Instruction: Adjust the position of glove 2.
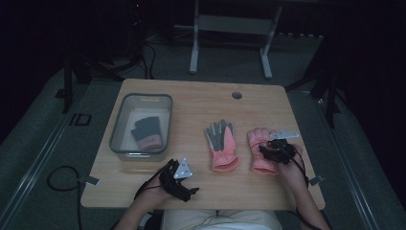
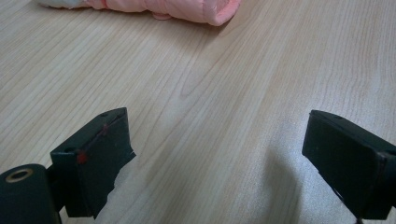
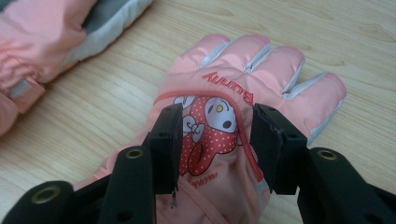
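Right gripper (image 3: pixel 215 122) is sitting over the right pink glove (image 1: pixel 261 152) at the right side of the table (image 1: pixel 201 98), jaws partly spread over the back of the glove. In the right gripper view the two black jaws are flanking the cartoon print on the glove (image 3: pixel 243 84), a stretch of pink fabric lying between them; pads are not pressing it, so nothing is being gripped. Glove is lying flat, back side up, fingers pointing away from the person.

Second pink glove (image 1: pixel 221 143) is lying palm up just left of the first one, grey palm showing, the two gloves near each other but apart. Its cuff is also showing at the top left of the right gripper view (image 3: pixel 32 56).

Left gripper (image 1: pixel 184 184) is resting near the front edge of the table, jaws standing wide apart over bare wood, holding nothing.

Clear bin (image 1: pixel 119 129) is sitting at the left of the table, with a dark glove with a pink cuff (image 1: pixel 146 132) lying inside it
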